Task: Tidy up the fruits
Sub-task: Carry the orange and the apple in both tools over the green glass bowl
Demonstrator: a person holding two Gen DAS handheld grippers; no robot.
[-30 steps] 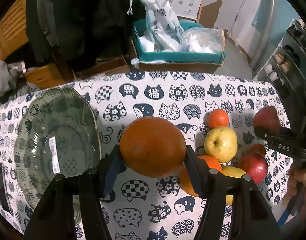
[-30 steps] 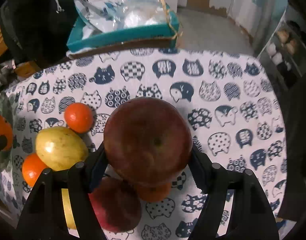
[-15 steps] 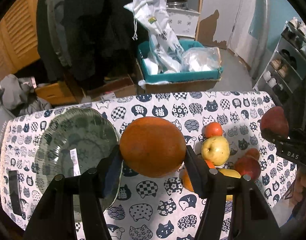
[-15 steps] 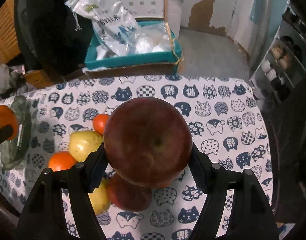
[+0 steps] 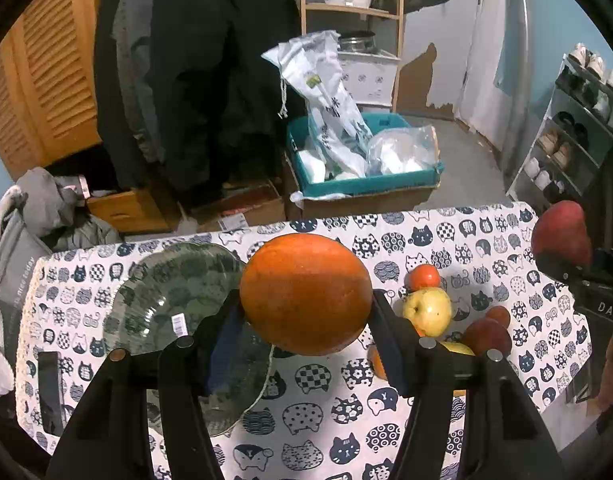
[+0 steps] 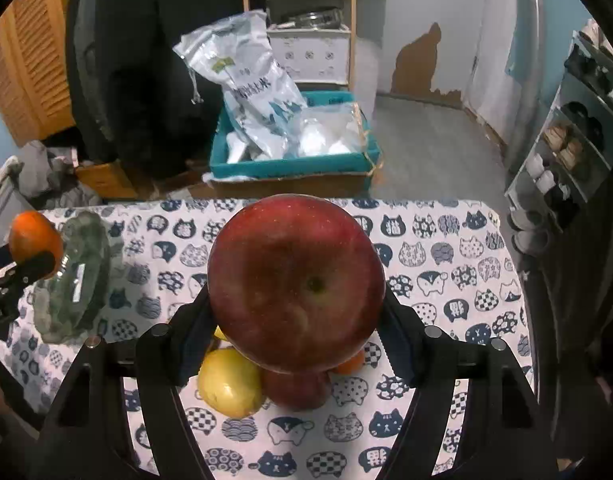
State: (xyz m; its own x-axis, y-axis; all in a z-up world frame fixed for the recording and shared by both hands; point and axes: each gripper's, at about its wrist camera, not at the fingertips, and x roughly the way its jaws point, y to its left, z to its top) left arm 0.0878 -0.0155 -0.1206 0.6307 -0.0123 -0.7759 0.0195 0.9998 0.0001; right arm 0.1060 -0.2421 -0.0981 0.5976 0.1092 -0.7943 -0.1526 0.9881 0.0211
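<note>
Fruits are held in both tools: a large round orange (image 5: 306, 294) is clamped between the fingers of the left gripper (image 5: 306, 320), and a big dark-red apple (image 6: 296, 284) is pinched in the same way by the right gripper (image 6: 296, 312). Both are carried in the air above the cat-patterned tablecloth (image 5: 466, 240).

From the left wrist view, the green-tinted glass plate (image 5: 154, 304) is seen at about nine o'clock of the orange, nothing lying in it, while the loose pile lies at three o'clock: a small tangerine (image 5: 423, 277), a yellow apple (image 5: 427, 312) and a red fruit (image 5: 486, 336), close together. The transport step is judged to be in hand; next, the orange would need to be brought over the plate, lowered and released gently so that it does not roll, and the apple then carried across toward nine o'clock.

The plate's bare inside is shown only by the left view. In the right view the plate is seen edge-on at nine o'clock, and a yellow fruit (image 6: 230, 384) is shown directly beneath the held apple.
</note>
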